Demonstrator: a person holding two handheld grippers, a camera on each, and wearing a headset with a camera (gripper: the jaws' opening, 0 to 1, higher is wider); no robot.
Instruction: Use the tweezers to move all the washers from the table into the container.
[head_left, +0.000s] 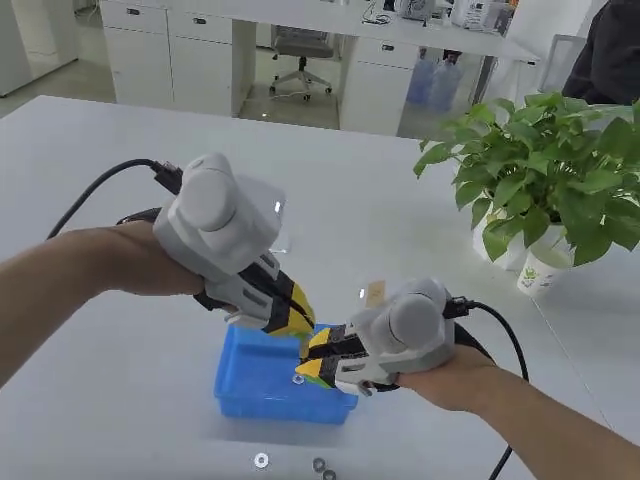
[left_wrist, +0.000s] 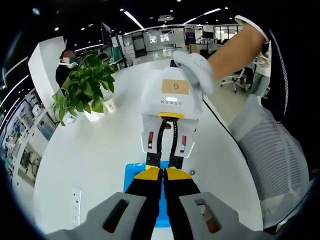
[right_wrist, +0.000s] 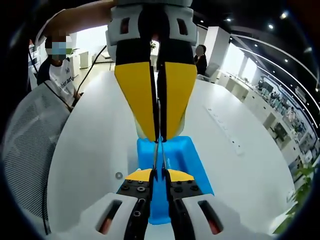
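White table (head_left: 420, 240) spreads across an open office, with cabinets (head_left: 170, 45) and an office chair (head_left: 300, 55) behind it in the head view. A leafy plant (head_left: 545, 165) in a white pot (head_left: 545, 265) stands at the table's right side, well apart from the work.

A blue container (head_left: 265, 405) sits on the table near the person, and both grippers meet tip to tip just above its right half. The left gripper (head_left: 298, 322) slants down from the upper left and the right gripper (head_left: 312, 365) comes in from the right, each carried in a hand.

In the right gripper view, the right gripper (right_wrist: 159, 175) has its jaws drawn narrow around the thin metal tweezers (right_wrist: 159, 152). The blades run straight on between the yellow pads of the left gripper (right_wrist: 159, 137), which are likewise pinched close on them, over the container (right_wrist: 187, 155).

In the left gripper view, the left gripper (left_wrist: 162, 173) shows its jaws pressed nearly together, facing the right gripper (left_wrist: 162, 164).

Three washers (head_left: 261, 461) lie on the bare table just in front of the container. A small ring (head_left: 298, 379) inside the container, below the tips, is probably another washer.
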